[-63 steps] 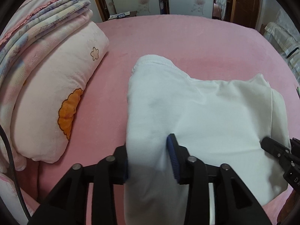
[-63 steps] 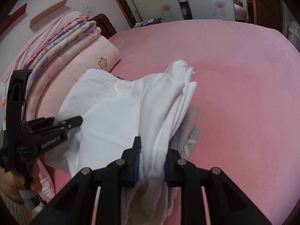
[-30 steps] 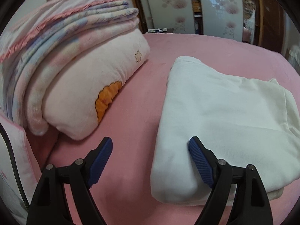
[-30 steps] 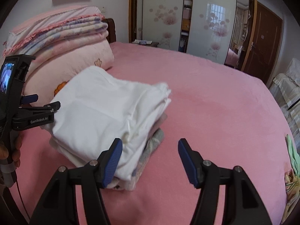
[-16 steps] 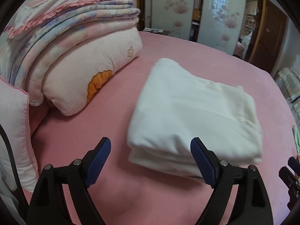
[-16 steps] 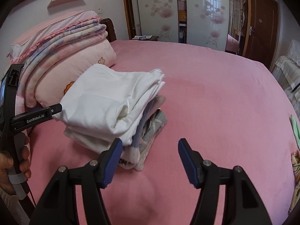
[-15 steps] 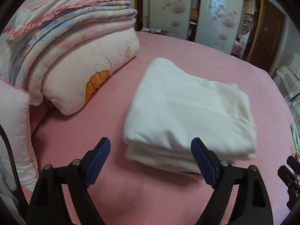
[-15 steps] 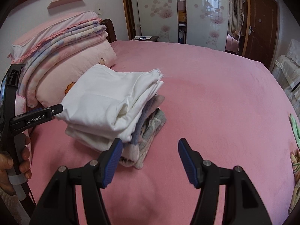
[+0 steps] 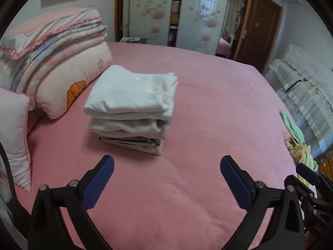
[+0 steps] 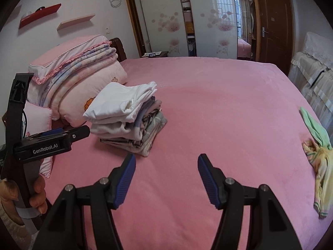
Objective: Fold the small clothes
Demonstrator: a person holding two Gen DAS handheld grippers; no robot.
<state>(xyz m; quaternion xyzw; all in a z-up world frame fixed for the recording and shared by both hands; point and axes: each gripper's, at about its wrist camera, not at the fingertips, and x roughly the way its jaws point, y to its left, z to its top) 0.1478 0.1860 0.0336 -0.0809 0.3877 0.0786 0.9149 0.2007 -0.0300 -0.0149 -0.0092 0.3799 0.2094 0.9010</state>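
Stack of folded clothes (image 9: 129,112) sitting on the pink bed (image 9: 208,95), toward the headboard end, just beside the pillow (image 9: 70,83) with the orange patch. White piece (image 10: 120,102) on top, greyish and patterned ones underneath, edges a bit uneven on the right side. Folded blankets (image 9: 52,33) piled on the pillow. Left gripper (image 9: 166,179) hanging over bare bed short of the stack, fingers (image 9: 100,179) wide apart, holding nothing. Right gripper (image 10: 166,179) same deal: fingers (image 10: 208,179) spread, empty, stack off to its left. Unfolded green-and-yellow clothes (image 10: 318,145) lying crumpled at the bed's right edge, well apart from the stack.
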